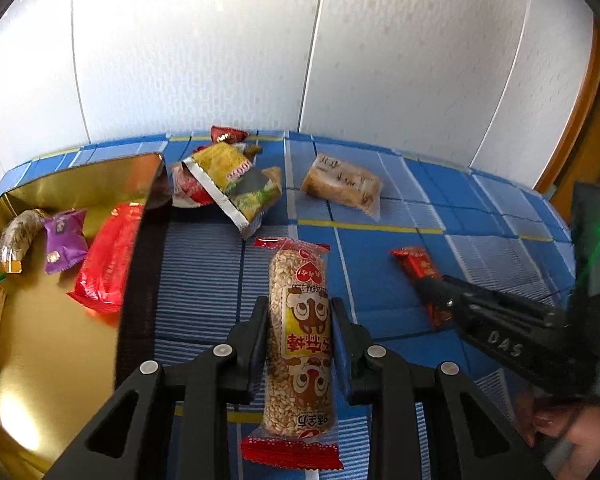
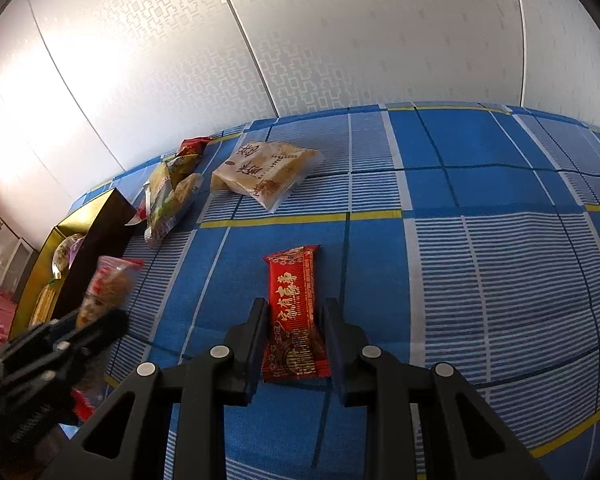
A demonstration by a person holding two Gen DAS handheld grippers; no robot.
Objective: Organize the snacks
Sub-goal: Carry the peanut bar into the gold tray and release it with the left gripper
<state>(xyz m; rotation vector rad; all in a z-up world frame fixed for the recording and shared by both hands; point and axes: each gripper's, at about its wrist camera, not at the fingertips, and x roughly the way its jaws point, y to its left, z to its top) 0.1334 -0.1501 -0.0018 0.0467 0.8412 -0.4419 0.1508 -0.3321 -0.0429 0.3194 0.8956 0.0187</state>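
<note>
Letters "DAS" mark the right hand-held gripper (image 1: pixel 440 300).

Box (image 1: pixel 100 176) left on the cloth (image 1: pixel 380 208), perhaps four snacks (image 1: pixel 112 256) inside.

A blue cloth (image 2: pixel 480 184) checked with white stripes and yellow lines lies under the black fingers (image 1: pixel 256 332), between which stands a tan rice roll (image 1: pixel 300 340) with red ends and a yellow label, while a red, gold-printed bar (image 2: pixel 294 312) sits between the other pair, left of them a gold box (image 1: pixel 52 320).
</note>
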